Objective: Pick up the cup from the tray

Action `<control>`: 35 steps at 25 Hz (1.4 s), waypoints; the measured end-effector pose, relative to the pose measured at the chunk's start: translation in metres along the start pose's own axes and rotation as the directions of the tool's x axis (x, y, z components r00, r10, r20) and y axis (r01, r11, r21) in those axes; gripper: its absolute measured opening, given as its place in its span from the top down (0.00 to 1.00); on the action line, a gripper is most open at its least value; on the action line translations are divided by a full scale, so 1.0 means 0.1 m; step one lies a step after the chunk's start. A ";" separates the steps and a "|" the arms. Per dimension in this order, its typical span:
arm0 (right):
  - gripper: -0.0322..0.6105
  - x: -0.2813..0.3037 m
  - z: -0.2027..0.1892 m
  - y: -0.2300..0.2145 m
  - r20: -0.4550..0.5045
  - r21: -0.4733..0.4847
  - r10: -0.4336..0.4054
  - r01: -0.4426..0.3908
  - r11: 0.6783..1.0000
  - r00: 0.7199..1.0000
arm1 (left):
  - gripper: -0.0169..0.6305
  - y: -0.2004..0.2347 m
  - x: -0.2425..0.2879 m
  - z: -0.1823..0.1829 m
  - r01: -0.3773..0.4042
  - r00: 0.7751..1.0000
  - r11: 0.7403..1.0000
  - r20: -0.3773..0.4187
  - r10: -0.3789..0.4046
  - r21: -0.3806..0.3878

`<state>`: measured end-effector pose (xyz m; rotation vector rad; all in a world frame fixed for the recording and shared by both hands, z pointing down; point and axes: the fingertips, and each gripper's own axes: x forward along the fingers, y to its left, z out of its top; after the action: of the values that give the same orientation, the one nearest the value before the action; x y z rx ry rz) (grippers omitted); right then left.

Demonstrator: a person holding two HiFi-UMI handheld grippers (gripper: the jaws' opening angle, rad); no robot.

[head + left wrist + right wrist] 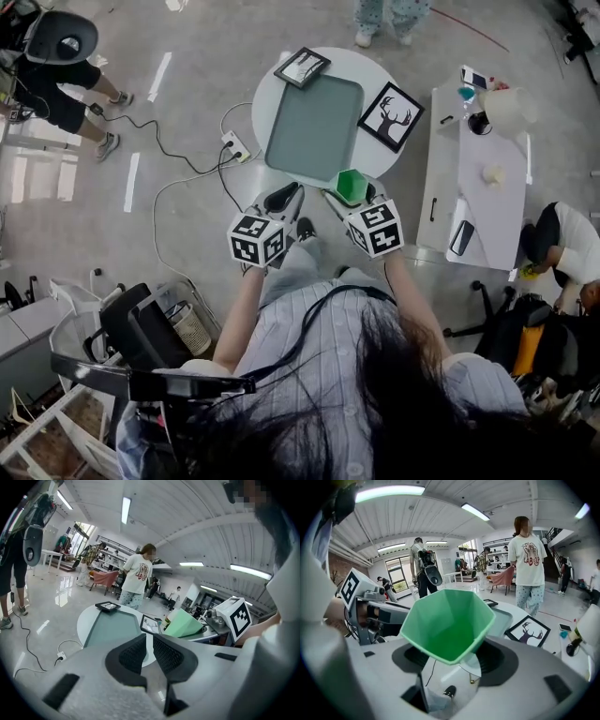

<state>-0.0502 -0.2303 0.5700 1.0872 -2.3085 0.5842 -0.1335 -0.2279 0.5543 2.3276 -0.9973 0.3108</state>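
Note:
A green faceted cup [352,186] [447,620] is held off the tray, its lower part clamped between the pads of my right gripper [349,194] [450,657], mouth facing away from me. It hangs over the near rim of the round white table [375,70]. The grey-green tray [314,127] [110,627] lies on that table with nothing on it. My left gripper [284,198] [149,649] hovers beside the right one at the table's near edge, pads almost together and nothing between them. From the left gripper view the cup [183,624] shows to the right.
A deer picture [390,116] and a small framed picture [302,67] flank the tray. A white side table [478,178] with small items stands right. A power strip [234,145] and cables lie on the floor left. People stand and sit around.

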 end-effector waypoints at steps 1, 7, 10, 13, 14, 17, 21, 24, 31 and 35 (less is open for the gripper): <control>0.47 -0.05 -0.02 0.01 0.000 -0.005 0.004 -0.004 1.000 1.000 | 0.91 -0.05 0.00 -0.01 0.000 1.000 1.000 0.002 0.000 -0.003; 0.47 -0.39 -0.10 0.00 0.035 0.008 0.032 -0.032 0.999 0.999 | 0.91 -0.43 0.02 -0.05 -0.003 1.000 1.000 0.014 0.003 0.025; 0.47 -0.57 -0.24 0.05 0.034 0.011 0.054 -0.055 0.998 0.998 | 0.91 -0.67 -0.06 -0.16 -0.016 1.000 0.999 0.018 0.016 0.029; 0.47 -0.73 -0.38 0.11 0.031 -0.009 0.074 -0.074 0.997 0.997 | 0.91 -0.86 -0.14 -0.29 -0.039 0.999 0.999 0.016 0.039 0.029; 0.47 -0.79 -0.43 0.12 0.030 -0.014 0.079 -0.079 0.997 0.996 | 0.91 -0.93 -0.15 -0.33 -0.045 0.999 0.999 0.015 0.045 0.030; 0.47 -0.98 -0.61 0.16 0.029 -0.024 0.099 -0.098 0.995 0.995 | 0.91 -1.15 -0.21 -0.47 -0.066 0.998 0.997 0.021 0.065 0.032; 0.47 -1.23 -0.85 0.22 0.030 -0.036 0.121 -0.120 0.992 0.992 | 0.91 -1.42 -0.30 -0.67 -0.094 0.995 0.995 0.028 0.093 0.032; 0.47 -1.41 -1.04 0.28 0.035 -0.043 0.136 -0.135 0.990 0.990 | 0.91 -1.62 -0.37 -0.85 -0.114 0.993 0.993 0.024 0.113 0.037; 0.47 -1.79 -1.44 0.40 0.033 -0.029 0.152 -0.151 0.988 0.988 | 0.91 -2.05 -0.56 -1.16 -0.139 0.990 0.989 0.010 0.138 0.051; 0.47 -1.97 -1.57 0.46 0.042 -0.017 0.148 -0.147 0.989 0.988 | 0.91 -2.22 -0.66 -1.25 -0.145 0.989 0.987 0.009 0.144 0.064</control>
<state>0.0629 -0.0004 0.5629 0.9368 -2.4419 0.6045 -0.0174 0.0075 0.5337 2.3178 -1.1770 0.4011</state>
